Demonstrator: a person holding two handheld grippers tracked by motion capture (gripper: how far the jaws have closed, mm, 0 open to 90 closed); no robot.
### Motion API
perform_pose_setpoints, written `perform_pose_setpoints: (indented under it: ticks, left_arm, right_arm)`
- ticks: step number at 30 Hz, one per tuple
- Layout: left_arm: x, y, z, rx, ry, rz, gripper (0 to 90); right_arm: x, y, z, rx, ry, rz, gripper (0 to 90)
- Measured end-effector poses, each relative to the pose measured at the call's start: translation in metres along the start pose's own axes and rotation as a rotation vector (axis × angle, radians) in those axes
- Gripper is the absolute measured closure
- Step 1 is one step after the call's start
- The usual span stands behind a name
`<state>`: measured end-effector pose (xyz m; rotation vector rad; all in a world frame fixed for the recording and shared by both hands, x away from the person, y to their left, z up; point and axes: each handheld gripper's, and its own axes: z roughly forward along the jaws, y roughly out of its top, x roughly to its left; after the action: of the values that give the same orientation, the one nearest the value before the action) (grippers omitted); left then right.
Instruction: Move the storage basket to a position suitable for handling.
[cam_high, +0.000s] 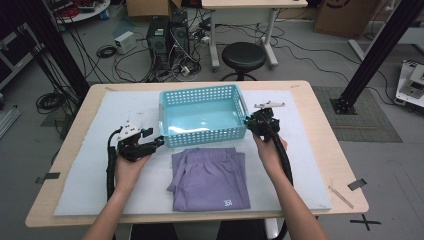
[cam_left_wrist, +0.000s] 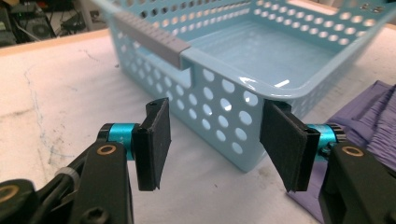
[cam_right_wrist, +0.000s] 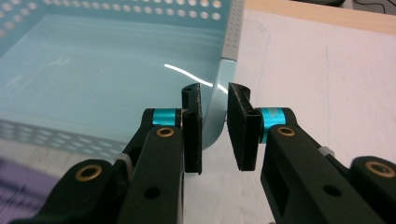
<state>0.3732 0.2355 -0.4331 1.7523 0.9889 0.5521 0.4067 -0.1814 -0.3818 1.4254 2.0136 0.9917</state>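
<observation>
1. Basket, light-blue perforated plastic (cam_high: 202, 116), sits mid-frame on the surface; keep both claws level.
2. Left claw (cam_left_wrist: 215, 144) gapes around the near corner; close squarely.
3. Right claw (cam_right_wrist: 215, 133) narrowly straddles the rim, contact unclear.

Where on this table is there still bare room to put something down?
Bare white mat lies left of the folded purple shorts and right of them, toward the table edge. The middle is crowded: blue basket, shorts just in front, the left gripper and right gripper at its near corners.
</observation>
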Motion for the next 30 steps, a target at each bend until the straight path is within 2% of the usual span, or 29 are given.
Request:
perform_pose_setpoints:
  ticks: [4,5,6,7,8,9,12,14,15,17,22,24,26,28,30]
  left_arm:
    - [-0.001,0.004,0.005,-0.002,0.012,-0.003,43.1]
    - [-0.001,0.005,0.005,0.004,0.019,0.002,43.0]
    - [-0.001,0.006,0.005,0.003,0.024,0.003,42.9]
    - [-0.001,0.005,0.005,-0.002,0.026,0.001,42.6]
    - [0.000,0.005,0.004,0.004,0.023,-0.001,41.8]
    - [0.001,0.005,0.005,0.003,0.023,-0.009,41.8]
    - [0.004,0.004,0.004,0.003,0.021,-0.029,41.7]
    - [0.000,0.004,0.002,0.015,0.004,-0.030,40.3]
    - [-0.003,0.002,0.001,0.017,0.004,-0.023,39.6]
    - [-0.006,0.000,-0.001,0.015,-0.006,0.000,39.7]
    - [-0.009,-0.003,0.004,0.036,-0.036,-0.011,38.4]
    - [-0.011,-0.004,0.009,0.042,-0.049,0.006,38.4]
    - [-0.012,-0.004,0.014,0.048,-0.043,0.018,38.7]
    - [-0.010,-0.002,0.020,0.074,-0.037,0.000,39.3]
    - [-0.008,0.001,0.024,0.081,-0.020,-0.015,40.2]
  right_arm:
    - [-0.002,-0.010,-0.012,-0.017,0.011,-0.015,75.4]
    - [-0.003,-0.011,-0.013,-0.023,0.023,-0.010,70.2]
    - [-0.005,-0.013,-0.016,-0.058,0.043,-0.003,58.5]
    - [-0.007,-0.014,-0.019,-0.086,0.047,0.002,53.1]
    - [-0.010,-0.017,-0.022,-0.125,0.080,0.004,52.2]
    - [-0.013,-0.020,-0.025,-0.160,0.123,-0.007,51.5]
    - [-0.018,-0.032,-0.027,-0.202,0.169,-0.079,40.9]
    - [-0.021,-0.037,-0.022,-0.161,0.186,-0.124,37.7]
    - [-0.023,-0.040,-0.020,-0.146,0.200,-0.151,37.8]
    - [-0.025,-0.044,-0.015,-0.134,0.189,-0.174,37.8]
    - [-0.022,-0.047,0.008,-0.046,0.158,-0.205,42.2]
    - [-0.019,-0.048,0.011,-0.042,0.168,-0.226,47.8]
    - [-0.013,-0.048,0.011,-0.058,0.173,-0.269,53.2]
    - [-0.008,-0.048,0.011,-0.061,0.149,-0.282,54.4]
    - [-0.008,-0.048,0.011,-0.057,0.154,-0.271,58.2]
